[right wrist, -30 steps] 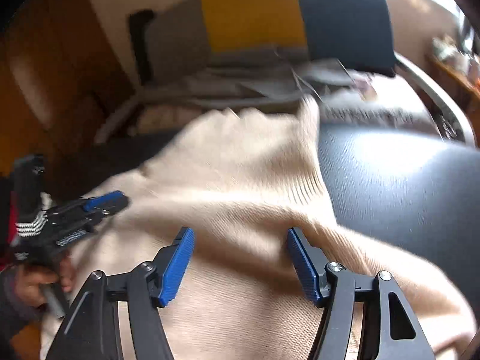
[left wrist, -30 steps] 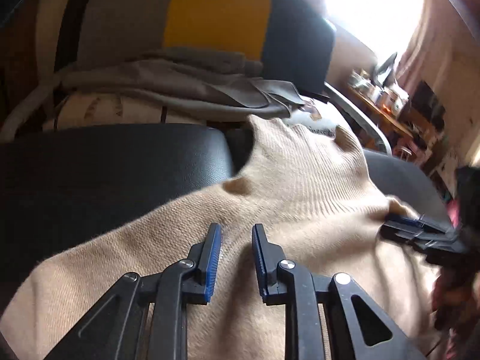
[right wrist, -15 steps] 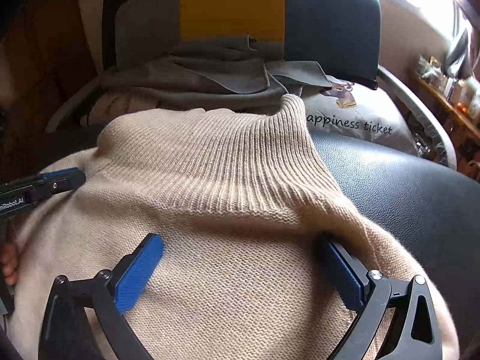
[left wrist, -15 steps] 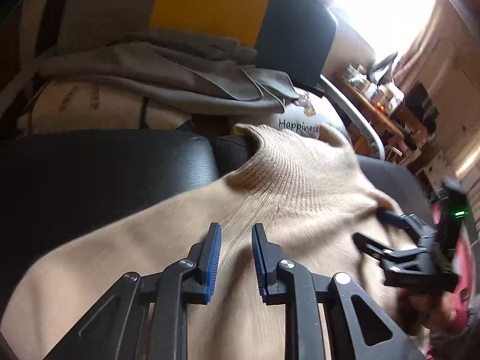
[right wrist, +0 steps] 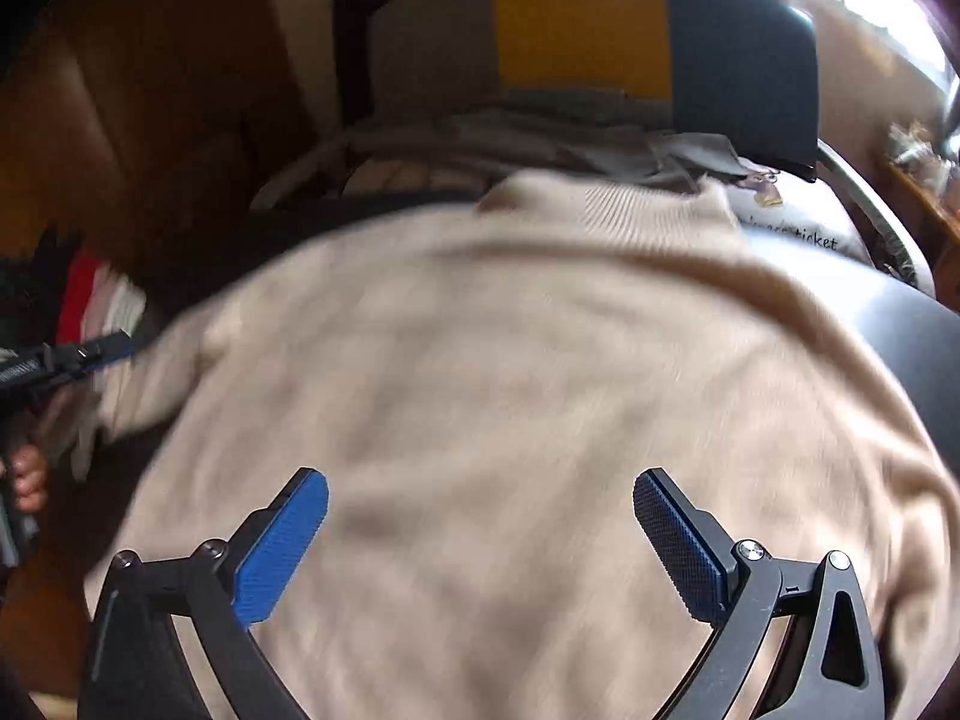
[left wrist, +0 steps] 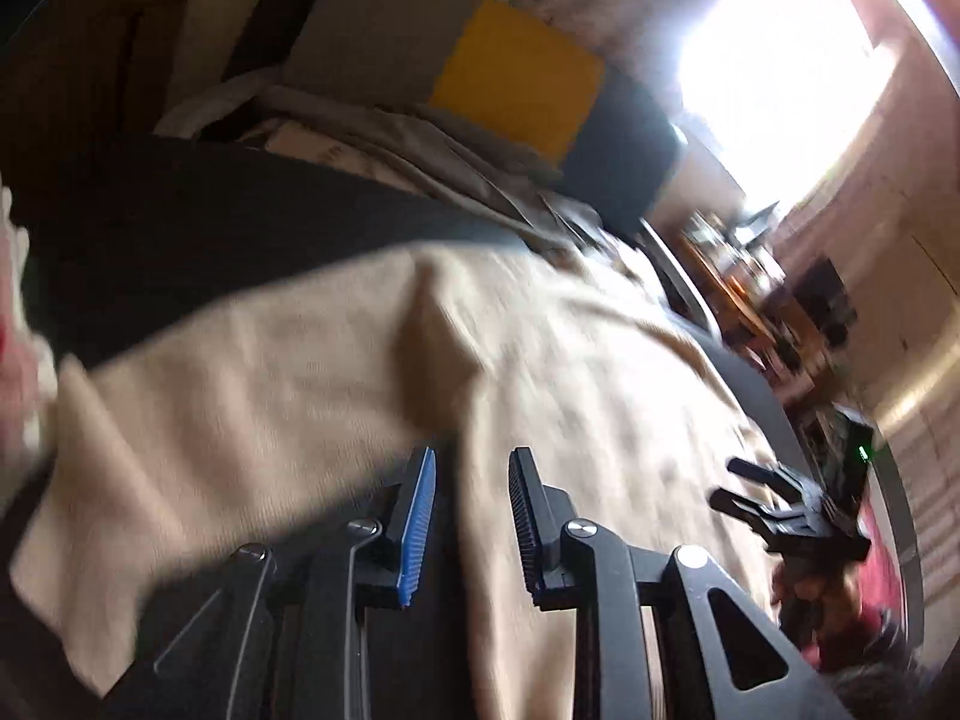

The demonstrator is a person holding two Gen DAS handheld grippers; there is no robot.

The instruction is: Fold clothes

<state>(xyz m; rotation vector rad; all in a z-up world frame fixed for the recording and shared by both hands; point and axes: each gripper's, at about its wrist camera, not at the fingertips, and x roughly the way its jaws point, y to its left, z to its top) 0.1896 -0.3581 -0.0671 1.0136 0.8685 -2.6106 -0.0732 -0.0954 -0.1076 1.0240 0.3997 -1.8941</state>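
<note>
Knitwear fills both views: a beige ribbed sweater is spread over a dark padded seat. From the left wrist view, the cloth is seen blurred, with a raised fold running down its middle toward the left gripper. The jaws of that gripper have just been opening a little; a narrow gap is kept between the blue pads, and a strip of the sweater's fold is seen in that gap, though whether the pads press on it cannot be told. At the lower right the right gripper is seen over the sweater's edge, its two black fingers spread, held by a hand. A grey, yellow and dark blue cushion is propped behind the seat, with grey cloth heaped below it.

From the right wrist view, the sweater is seen as a broad rounded mass, its ribbed collar at the far edge, beside a white pillow with printed lettering. The right gripper is held above the knit, its jaws standing wide apart with nothing clamped between them. At the left edge the left gripper is seen beside the sweater's side
</note>
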